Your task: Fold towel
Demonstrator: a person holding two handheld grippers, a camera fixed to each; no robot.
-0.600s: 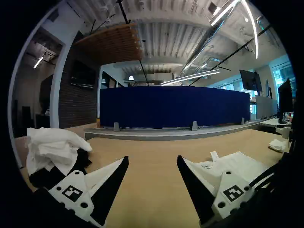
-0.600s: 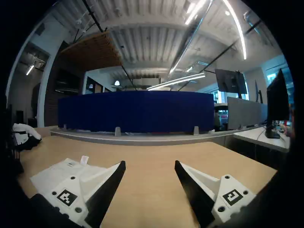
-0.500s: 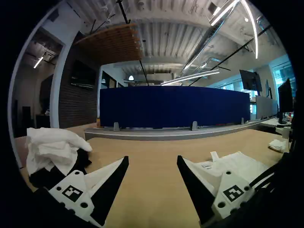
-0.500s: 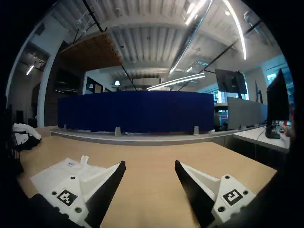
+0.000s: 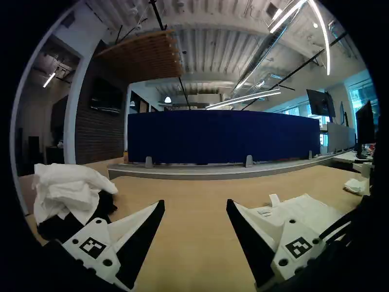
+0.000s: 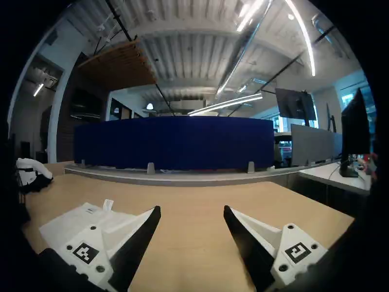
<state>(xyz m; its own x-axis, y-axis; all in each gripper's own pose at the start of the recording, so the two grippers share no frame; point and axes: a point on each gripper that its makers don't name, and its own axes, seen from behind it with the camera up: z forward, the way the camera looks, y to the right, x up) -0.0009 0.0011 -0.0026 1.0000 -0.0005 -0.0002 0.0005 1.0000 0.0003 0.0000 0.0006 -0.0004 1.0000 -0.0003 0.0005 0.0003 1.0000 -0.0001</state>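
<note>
Currently, note left hand-held gripper (image 5: 195, 204) spread wide, w/ bare tabletop (image 5: 194, 187) between fingers; grips nothing. Ref. left gripper view: locate towel (image 5: 306, 209) ahead & to right, lying flat on light-wood tabletop, white, roughly rectangular, partly hidden behind right-side finger. Cannot tell whether that finger touches cloth. Observe small tag (image 5: 274, 199) standing up at towel's far edge, w/ sewn label (image 5: 264, 212) just beside it.

Note right hand-held gripper (image 6: 191, 210) likewise spread wide over bare tabletop; grips nothing. Ref. right gripper view: find same towel ahead & to left, flat, near corner covered by left-side finger; again cannot tell contact. Puts towel approx. between the two hand-held grippers.

Ref. left gripper view, left side: see heap of white cloths (image 5: 68, 190), crumpled, sitting on dark object (image 5: 106, 204), well apart from towel. Appears also at far left of right gripper view, smaller. See small crumpled white item (image 5: 356, 185) near tabletop's right edge, beyond towel.

Note blue partition (image 5: 219, 136) running along far side of tabletop, on grey base w/ small feet. Ref. right gripper view, right side: see monitor (image 6: 354, 129) on adjoining desk (image 6: 335, 177); second screen (image 6: 295, 104) mounted higher behind it.
</note>
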